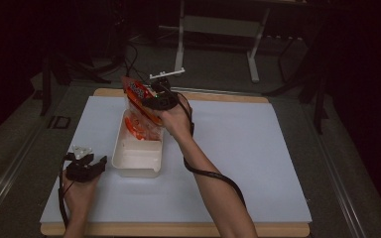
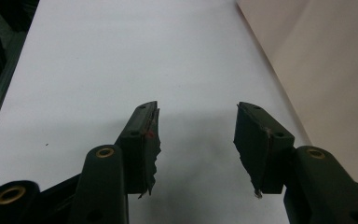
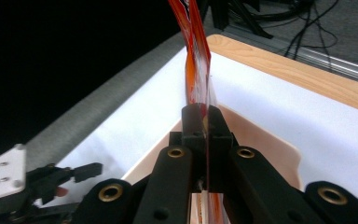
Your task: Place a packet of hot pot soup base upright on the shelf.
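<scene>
Right gripper [image 3: 205, 116] clamped tight on the red snack bag [image 3: 196, 56], pads pinching its thin edge. Bag hanging tilted over the far end of the white tray [image 1: 136, 161], lower part down inside. Left gripper [image 2: 196, 140] spread wide, gripping nothing, pads bare over the white table mat [image 1: 238, 158]. Parked just beside the tray's near left corner.

Snack bag [image 1: 140, 106] print: staying too small to read in the high view.
Bag [image 3: 196, 56] top: running off the right gripper view's edge at 12 o'clock.
Bin [image 1: 138, 153] floor: lying partly hidden beneath the bag.
</scene>
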Available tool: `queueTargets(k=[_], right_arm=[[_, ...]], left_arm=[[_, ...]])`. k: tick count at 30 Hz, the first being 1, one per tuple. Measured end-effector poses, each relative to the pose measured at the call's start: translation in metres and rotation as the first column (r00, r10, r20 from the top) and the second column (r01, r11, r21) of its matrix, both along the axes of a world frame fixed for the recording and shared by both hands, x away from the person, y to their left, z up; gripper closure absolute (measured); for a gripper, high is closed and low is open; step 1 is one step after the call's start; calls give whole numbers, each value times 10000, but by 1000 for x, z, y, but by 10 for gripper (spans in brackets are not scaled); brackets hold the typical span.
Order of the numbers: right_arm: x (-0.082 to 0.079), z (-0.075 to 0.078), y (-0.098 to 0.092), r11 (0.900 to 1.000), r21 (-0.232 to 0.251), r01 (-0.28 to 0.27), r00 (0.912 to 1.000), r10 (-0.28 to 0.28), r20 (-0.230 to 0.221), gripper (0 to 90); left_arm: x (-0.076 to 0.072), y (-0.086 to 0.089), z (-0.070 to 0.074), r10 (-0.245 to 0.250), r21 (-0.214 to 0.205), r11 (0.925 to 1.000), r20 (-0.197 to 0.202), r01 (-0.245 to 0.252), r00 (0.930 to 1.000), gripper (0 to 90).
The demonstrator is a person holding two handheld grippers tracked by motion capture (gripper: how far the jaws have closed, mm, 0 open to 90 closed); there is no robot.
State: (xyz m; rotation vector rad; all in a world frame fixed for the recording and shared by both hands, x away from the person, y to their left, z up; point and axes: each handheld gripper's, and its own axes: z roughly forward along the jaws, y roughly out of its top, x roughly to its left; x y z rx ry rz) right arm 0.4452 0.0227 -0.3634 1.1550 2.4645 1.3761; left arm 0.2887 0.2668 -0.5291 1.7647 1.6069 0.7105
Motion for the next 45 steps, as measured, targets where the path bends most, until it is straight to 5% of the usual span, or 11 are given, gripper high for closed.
queueTargets(k=[17,28,34,45], right_arm=[[9,-10,16,9987,-483,171,9993,-187,-334,889],[-1,-4,11,9973,-135,-720,9972,722,169,597],[-5,1,0,9974,-115,-713,9964,718,453,520],[-21,22,-34,9972,62,-748,9927,739,951,507]], left_arm=[[0,1,0,28,-16,10000,13,-28,10000,501],[0,0,0,8,26,10000,2,-8,10000,501],[0,0,0,18,33,10000,9,-18,10000,500],[0,0,0,98,54,9999,63,-98,9999,500]])
